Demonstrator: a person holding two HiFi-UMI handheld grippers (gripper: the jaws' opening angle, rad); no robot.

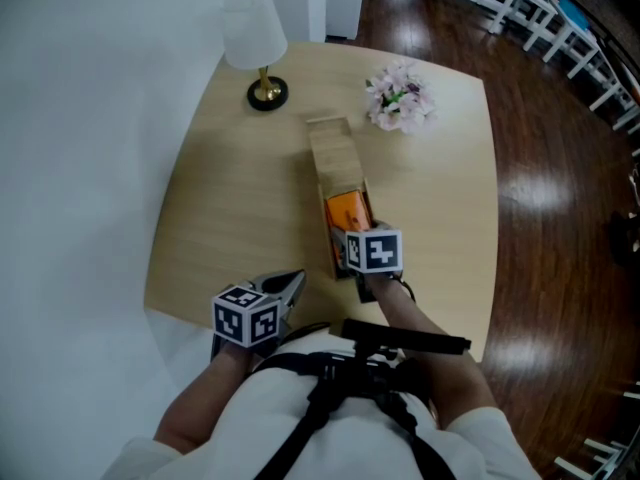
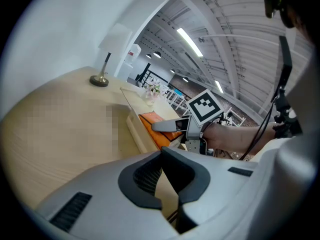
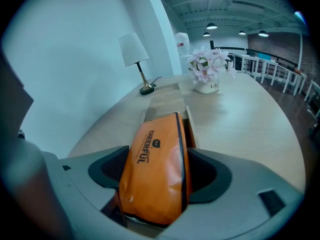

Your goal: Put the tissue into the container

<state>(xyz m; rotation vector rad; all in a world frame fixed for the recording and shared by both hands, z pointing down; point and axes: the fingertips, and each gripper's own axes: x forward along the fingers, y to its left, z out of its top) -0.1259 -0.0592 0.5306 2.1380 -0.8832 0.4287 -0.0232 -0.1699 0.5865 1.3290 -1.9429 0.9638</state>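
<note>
- R gripper (image 3: 156, 176): jaws clamped on the orange tissue pack (image 1: 348, 211), one pad on each long side, pack standing on edge betw. them.
- Pack printed "CHEERFUL" on the side facing left in the right gripper view; near end sat deep betw. the jaws, far end stuck out ahead.
- Pack was tilted, far end down at the open near end of the container (image 1: 335, 158). Couldn't tell whether it touched the bottom.
- Container: long, narrow wooden box lying approx. mid-table, running away from the person. Far part covered by its wooden lid, near part open w/ the orange showing in it.
- R gripper's marker cube (image 1: 373, 251) sat over the container's near end in the head view.
- L gripper (image 2: 162, 159): jaws together, nothing betw. them. It was at the near-left edge of the table (image 1: 230, 218), left of the container's near end, not touching it.
- Lamp (image 1: 255, 43), white shade and brass base, at the far-left of the table.
- Pink flowers (image 1: 398, 98) in a white pot, far-right, beside the container's far end but apart from it.
</note>
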